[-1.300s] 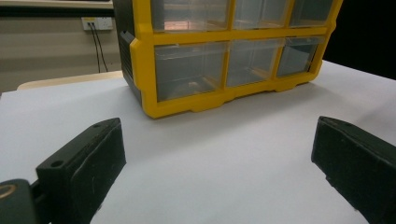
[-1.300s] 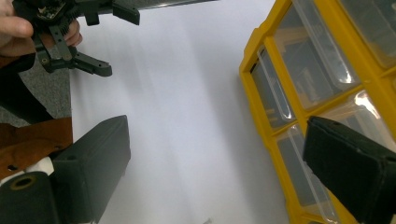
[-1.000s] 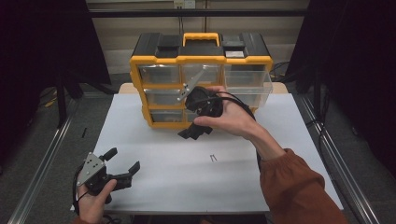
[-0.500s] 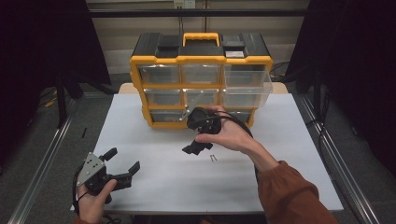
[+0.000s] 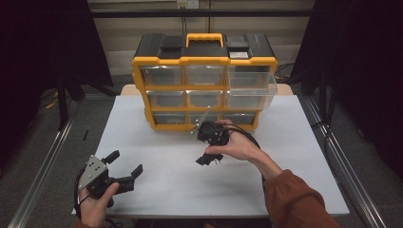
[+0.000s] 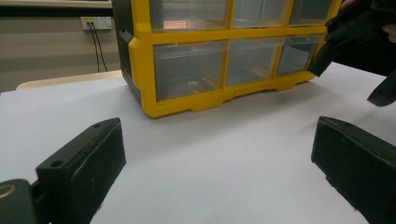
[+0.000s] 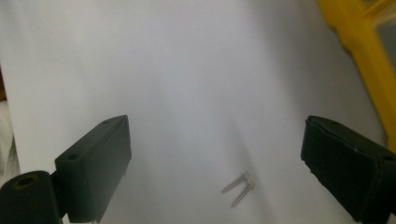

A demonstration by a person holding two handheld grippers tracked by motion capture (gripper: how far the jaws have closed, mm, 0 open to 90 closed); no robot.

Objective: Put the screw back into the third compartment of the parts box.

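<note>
Two small silver screws (image 7: 240, 187) lie side by side on the white table (image 5: 157, 142). My right gripper (image 7: 215, 154) hangs open just above them, jaws spread wide and pointing down at the sheet. In the high view that right gripper (image 5: 205, 159) sits in front of the yellow and black drawer organizer (image 5: 204, 61). My left gripper (image 5: 126, 162) rests open at the table's near left corner, with nothing between its jaws. In the left gripper view, the left gripper (image 6: 215, 154) faces the organizer's bottom row of clear drawers (image 6: 189, 67), and the right gripper (image 6: 355, 32) shows at the upper right.
A clear drawer (image 5: 252, 92) on the organizer's right side stands pulled out. Black cable (image 5: 247, 137) trails from the right gripper across the table. Metal rails (image 5: 43, 175) run along both sides of the table, and dark curtains stand beyond them.
My right gripper has come away from the organizer's front toward the person and dropped low over the screws. The left gripper has stayed where it was.
</note>
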